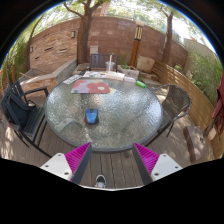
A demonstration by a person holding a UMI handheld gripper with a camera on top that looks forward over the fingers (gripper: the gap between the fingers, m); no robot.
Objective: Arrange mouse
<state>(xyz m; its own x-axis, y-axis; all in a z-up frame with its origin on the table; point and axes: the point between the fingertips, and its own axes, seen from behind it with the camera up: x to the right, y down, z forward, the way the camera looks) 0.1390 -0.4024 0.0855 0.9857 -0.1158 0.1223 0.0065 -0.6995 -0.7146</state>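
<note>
Mouse [92, 117], dark blue, lies on the round glass table [125, 125], ahead of the gripper [111, 158], apart from it. Fingers spread wide, holding nothing; pink pads [78, 157] showing. Beyond: red mat [91, 87], black chairs [22, 108], brick wall [110, 40].

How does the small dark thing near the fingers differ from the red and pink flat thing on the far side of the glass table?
The dark object, probably the mouse, is small, compact and bluish-black; the red-pink flat item is wider, thin and bright. The dark object lies nearer the open gripper, just ahead of its fingers; the flat item lies beyond it, toward the table's far edge. Both rest on the round glass table.
</note>
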